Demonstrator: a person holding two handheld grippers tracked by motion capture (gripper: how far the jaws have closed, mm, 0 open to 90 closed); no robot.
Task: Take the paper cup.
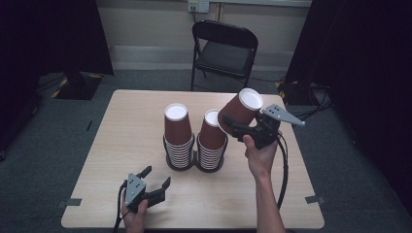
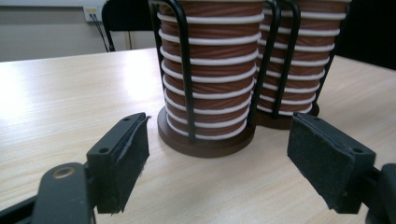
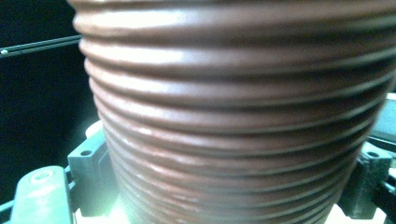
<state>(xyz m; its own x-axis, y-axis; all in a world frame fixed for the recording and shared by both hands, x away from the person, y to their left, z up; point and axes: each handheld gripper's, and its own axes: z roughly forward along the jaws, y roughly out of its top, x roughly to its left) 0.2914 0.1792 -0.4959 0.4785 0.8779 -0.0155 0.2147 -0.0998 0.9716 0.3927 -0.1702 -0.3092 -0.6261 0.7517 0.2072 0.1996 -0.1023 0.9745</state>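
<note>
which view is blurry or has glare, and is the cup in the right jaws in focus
Right gripper view: the brown ribbed cup is too close, soft and out of focus, with sheen on its ridges and a bright washed-out patch at bottom left. Left gripper view: the cup stacks are fairly sharp and the near jaws slightly soft. High view: evenly lit table, dark surroundings, mild grain.

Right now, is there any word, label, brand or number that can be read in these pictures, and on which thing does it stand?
None can be read.
Brown ribbed cup held in the right claw: no print on its wall.
The two cup stacks in their black wire holders: plain brown walls and white rims.
Wall socket plate: too small to tell any marking.
</note>
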